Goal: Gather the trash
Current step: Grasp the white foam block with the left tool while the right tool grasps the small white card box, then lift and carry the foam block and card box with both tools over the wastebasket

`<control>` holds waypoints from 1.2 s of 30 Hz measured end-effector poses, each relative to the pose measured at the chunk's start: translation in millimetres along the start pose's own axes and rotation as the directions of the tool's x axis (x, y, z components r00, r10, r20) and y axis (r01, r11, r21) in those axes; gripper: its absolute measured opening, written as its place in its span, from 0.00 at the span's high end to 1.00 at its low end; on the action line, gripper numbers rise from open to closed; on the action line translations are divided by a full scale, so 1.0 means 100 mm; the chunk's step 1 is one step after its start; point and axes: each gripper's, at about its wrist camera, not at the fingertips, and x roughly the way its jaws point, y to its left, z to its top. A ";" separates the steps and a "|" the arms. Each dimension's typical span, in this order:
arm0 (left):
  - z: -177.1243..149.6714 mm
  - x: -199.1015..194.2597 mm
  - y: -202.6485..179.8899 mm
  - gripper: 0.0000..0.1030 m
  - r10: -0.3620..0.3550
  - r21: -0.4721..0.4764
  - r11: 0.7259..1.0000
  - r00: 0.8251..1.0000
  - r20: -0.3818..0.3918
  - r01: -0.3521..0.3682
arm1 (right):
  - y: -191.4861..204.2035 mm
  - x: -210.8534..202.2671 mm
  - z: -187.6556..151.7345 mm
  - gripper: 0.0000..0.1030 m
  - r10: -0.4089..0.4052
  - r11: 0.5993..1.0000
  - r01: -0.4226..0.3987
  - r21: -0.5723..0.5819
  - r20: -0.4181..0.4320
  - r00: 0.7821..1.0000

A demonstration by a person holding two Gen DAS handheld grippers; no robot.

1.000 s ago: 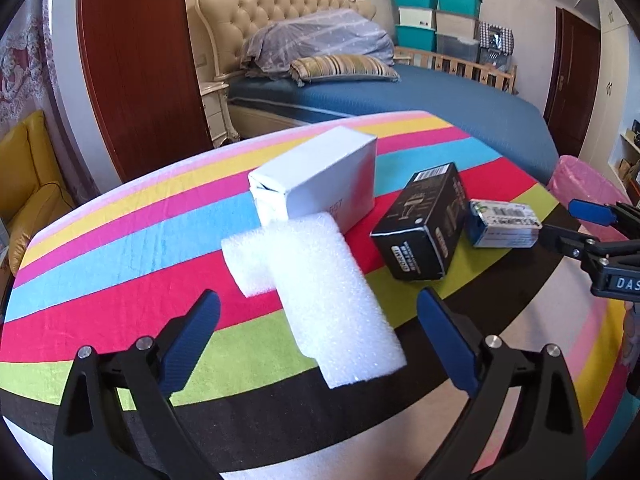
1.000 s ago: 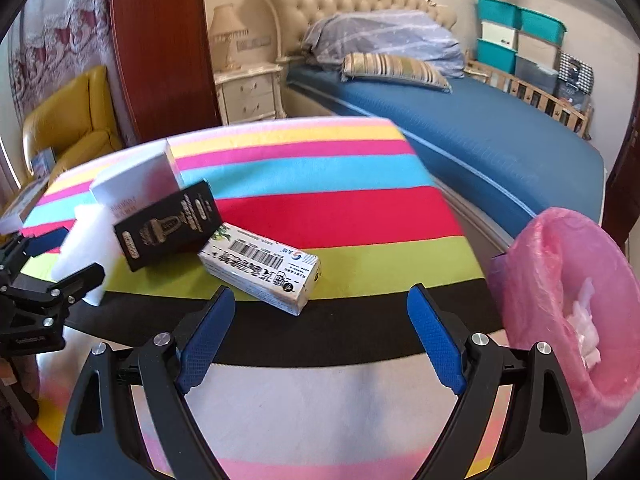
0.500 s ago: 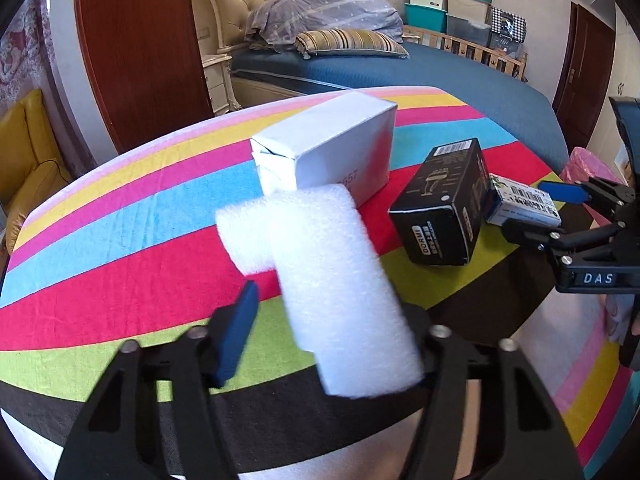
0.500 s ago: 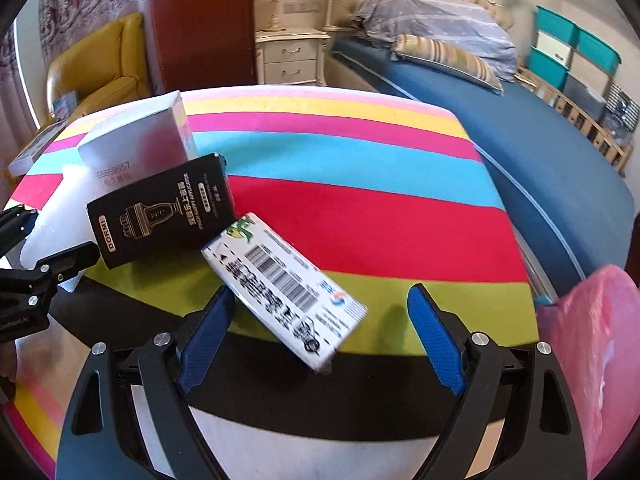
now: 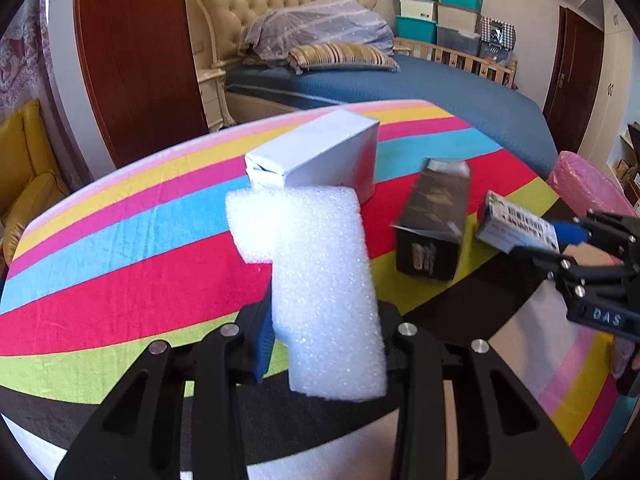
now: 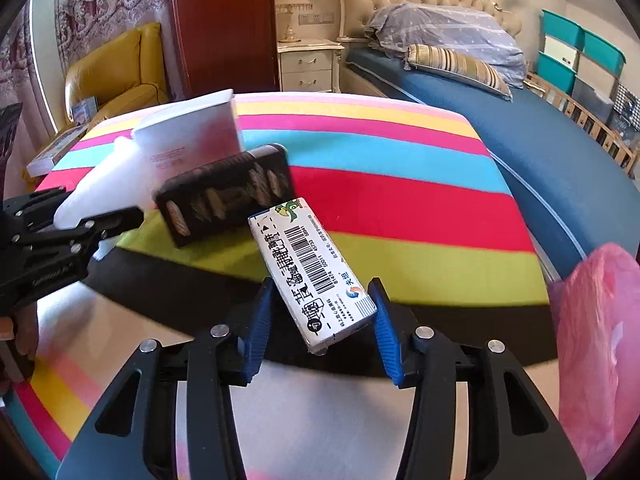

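Overall: striped table [image 5: 120, 264] in bedroom, bed [image 5: 440, 88] beyond. Left gripper [image 5: 324, 344] clamps foam piece [image 5: 320, 280] near white box [image 5: 320, 156]. Right gripper [image 6: 316, 320] pinches barcoded carton [image 6: 312, 276], black box [image 6: 228, 196] adjacent. Right view alone shows lamp [image 6: 290, 8]; pink bag [image 6: 600, 340] beside table.

Rough white foam block [image 5: 320, 280], glossy printed cardboard carton [image 6: 316, 272], smooth white paper box [image 5: 320, 160], striped cloth tablecloth [image 5: 120, 248]
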 end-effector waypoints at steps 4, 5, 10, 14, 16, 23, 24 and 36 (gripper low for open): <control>-0.10 -0.15 -0.02 0.65 -0.016 -0.003 1.000 0.999 0.038 0.016 | 0.02 -0.16 -0.14 0.56 -0.008 0.999 0.007 0.032 0.013 1.000; -0.11 -0.18 -0.04 0.65 -0.017 -0.001 1.000 0.999 0.049 0.017 | 0.04 -0.19 -0.18 0.57 -0.010 0.999 0.009 0.041 0.018 1.000; -0.20 -0.38 -0.14 0.65 -0.024 0.023 1.000 0.993 0.119 0.021 | 0.01 -0.37 -0.32 0.56 -0.032 0.995 0.028 0.092 0.050 0.998; -0.27 -0.49 -0.23 0.65 -0.044 0.033 0.999 0.988 0.151 0.039 | -0.04 -0.49 -0.43 0.56 -0.057 0.991 0.047 0.129 0.075 0.996; -0.29 -0.53 -0.26 0.65 -0.055 0.036 0.998 0.985 0.165 0.049 | -0.05 -0.55 -0.47 0.56 -0.066 0.988 0.053 0.147 0.087 0.994; -0.38 -0.63 -0.38 0.65 -0.092 0.060 0.995 0.977 0.195 0.082 | -0.04 -0.74 -0.60 0.56 -0.087 0.978 0.060 0.202 0.129 0.988; -0.39 -0.64 -0.40 0.65 -0.098 0.064 0.994 0.976 0.195 0.087 | -0.03 -0.76 -0.62 0.56 -0.090 0.976 0.061 0.208 0.134 0.987; -0.44 -0.68 -0.60 0.65 -0.143 0.113 0.986 0.968 0.204 0.121 | -0.02 -1.12 -0.72 0.56 -0.134 0.967 0.076 0.244 0.231 0.964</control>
